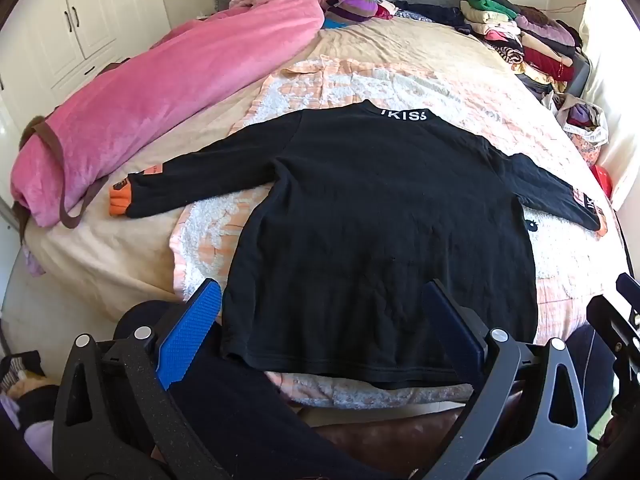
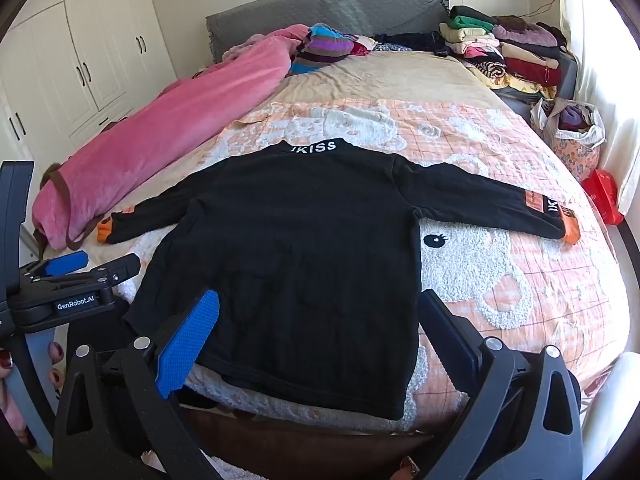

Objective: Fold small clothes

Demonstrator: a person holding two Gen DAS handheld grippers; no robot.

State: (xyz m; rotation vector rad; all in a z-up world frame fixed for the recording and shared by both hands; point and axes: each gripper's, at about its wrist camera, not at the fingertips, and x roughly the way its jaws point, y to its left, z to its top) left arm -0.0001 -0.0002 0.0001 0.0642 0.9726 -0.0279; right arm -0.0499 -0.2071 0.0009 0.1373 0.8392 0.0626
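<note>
A black long-sleeved top (image 1: 372, 216) lies flat on the patterned blanket (image 2: 520, 264) at the near end of the bed, collar at 12 o'clock, hem toward the person, its sleeves spread along the 9-to-3 line. Both claws hang above the hem, spread wide and pinching nothing: the left gripper (image 1: 324, 320) over the hem's 9 o'clock half, the right gripper (image 2: 320, 328) over its 3 o'clock half. So the left sleeve (image 1: 192, 186) is the left hand's likely reach, the right sleeve (image 2: 492, 200) the right's. A pink rolled quilt (image 1: 168, 92) lies just beyond the left cuff at 10 o'clock; stacked clothes (image 2: 504, 52) sit well apart at 1 o'clock. Nothing blocks either sleeve.
</note>
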